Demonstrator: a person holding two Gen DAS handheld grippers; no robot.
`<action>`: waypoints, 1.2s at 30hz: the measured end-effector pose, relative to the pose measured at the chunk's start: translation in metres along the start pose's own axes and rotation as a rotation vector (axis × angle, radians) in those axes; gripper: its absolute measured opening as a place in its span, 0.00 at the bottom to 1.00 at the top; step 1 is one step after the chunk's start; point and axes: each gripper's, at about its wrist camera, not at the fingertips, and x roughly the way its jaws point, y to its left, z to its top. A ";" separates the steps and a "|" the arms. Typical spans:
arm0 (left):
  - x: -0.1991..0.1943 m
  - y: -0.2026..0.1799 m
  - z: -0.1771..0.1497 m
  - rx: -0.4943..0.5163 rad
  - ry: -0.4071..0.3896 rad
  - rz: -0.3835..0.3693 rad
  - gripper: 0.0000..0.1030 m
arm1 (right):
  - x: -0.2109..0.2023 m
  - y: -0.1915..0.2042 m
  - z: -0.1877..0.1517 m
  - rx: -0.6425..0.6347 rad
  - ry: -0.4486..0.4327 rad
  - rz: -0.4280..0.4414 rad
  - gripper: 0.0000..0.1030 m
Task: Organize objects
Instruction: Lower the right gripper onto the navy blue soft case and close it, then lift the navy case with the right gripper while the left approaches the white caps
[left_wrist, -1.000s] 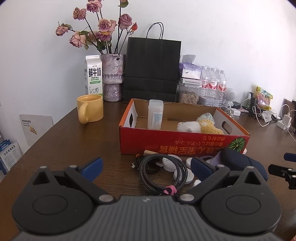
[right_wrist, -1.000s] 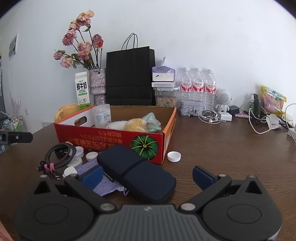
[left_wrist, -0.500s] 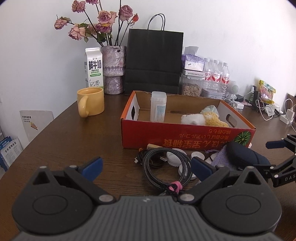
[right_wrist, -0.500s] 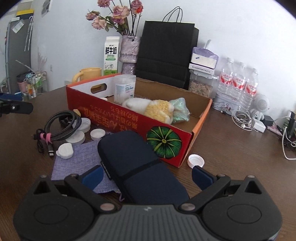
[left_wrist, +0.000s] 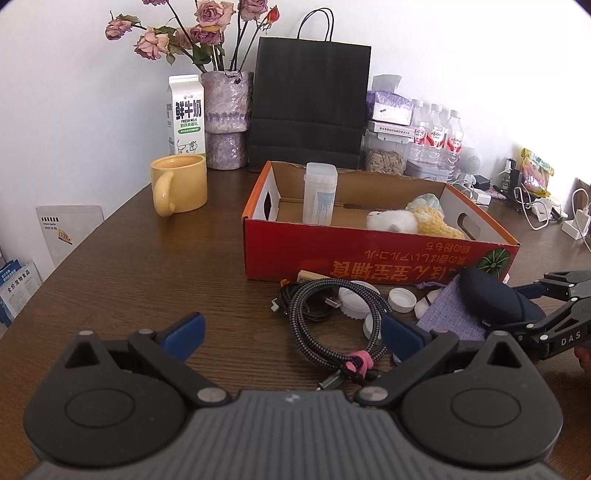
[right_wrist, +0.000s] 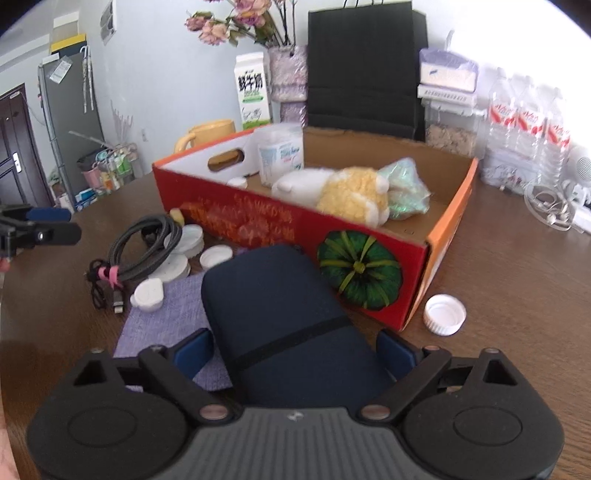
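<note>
**Right jaws closing in around the navy case**

While your left gripper (left_wrist: 291, 332) hangs spread wide and empty over the near part of the brown table (left_wrist: 147, 266), your right gripper (right_wrist: 295, 350) straddles the navy zip case (right_wrist: 288, 325), one blue pad on either side of it. Those jaws have just been closing a little, yet narrow gaps show between pads and case, so you are not gripping it. The case lies in front of the red cardboard box (right_wrist: 295, 236), right by the corner with the green pumpkin print, and it rests partly on a purple cloth pouch (right_wrist: 166, 321) to its left.

Inside the box you have a clear plastic container (left_wrist: 319, 194) standing upright at the far left and a white and yellow plush toy (right_wrist: 343, 192) lying toward the right, with a pale green crinkled packet (right_wrist: 404, 190) just beside it.

To the left of the pouch, a coiled braided cable (left_wrist: 332, 325) tied with a pink strap lies among several white bottle caps (left_wrist: 402, 300). One more white cap (right_wrist: 445, 314) sits alone at the right, near the box's pumpkin corner.

Far left on the table, a yellow mug (left_wrist: 179, 184) stands in front of a milk carton (left_wrist: 186, 116).
</note>
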 end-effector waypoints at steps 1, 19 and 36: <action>0.001 0.000 0.000 0.001 0.002 0.000 1.00 | 0.001 -0.001 -0.001 0.002 -0.002 0.004 0.93; 0.008 -0.001 -0.002 -0.008 0.018 0.004 1.00 | -0.028 0.013 -0.009 0.041 -0.119 -0.044 0.68; 0.044 -0.019 0.006 0.021 0.071 -0.050 1.00 | -0.052 0.087 -0.017 0.148 -0.284 -0.298 0.67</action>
